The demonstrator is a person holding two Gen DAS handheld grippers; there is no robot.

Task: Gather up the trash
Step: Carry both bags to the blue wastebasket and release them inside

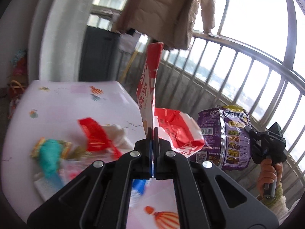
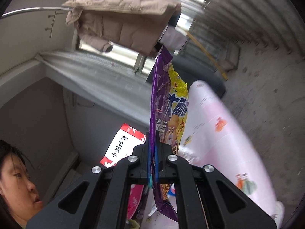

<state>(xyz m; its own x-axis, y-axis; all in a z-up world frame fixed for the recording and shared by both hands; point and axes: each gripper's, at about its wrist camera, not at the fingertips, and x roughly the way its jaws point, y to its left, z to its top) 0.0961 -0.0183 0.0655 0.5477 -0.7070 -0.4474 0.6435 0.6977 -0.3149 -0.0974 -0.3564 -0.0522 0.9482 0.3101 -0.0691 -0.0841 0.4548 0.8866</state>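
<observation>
**Two wrappers pinched and lifted off the worktop**

The worktop (image 1: 57,103) is the largest thing here, covered in a smooth pale-pink cloth printed with small balloons; on it lie a crumpled red wrapper (image 1: 95,135), a teal and yellow packet (image 1: 49,152) and other scraps too blurred to tell apart.

Both hands are carrying. The left tool (image 1: 152,131) is closed tight on the edge of a red-and-white bag (image 1: 148,84), which stands stiffly upright from the jaws, flat and creased like thin laminated film. The right tool (image 2: 152,143) is likewise closed, gripping a purple noodle packet (image 2: 167,110), glossy and crinkled, with a yellow torn top; the left wrist view shows it beside the worktop edge, near a second crushed red-and-white bag (image 1: 177,131).

These films are light and slippery, so I judge the grip should stay firm at the seam and the carry kept smooth, since a swing could tug them free. No bin is visible, so where they go I cannot tell.
</observation>
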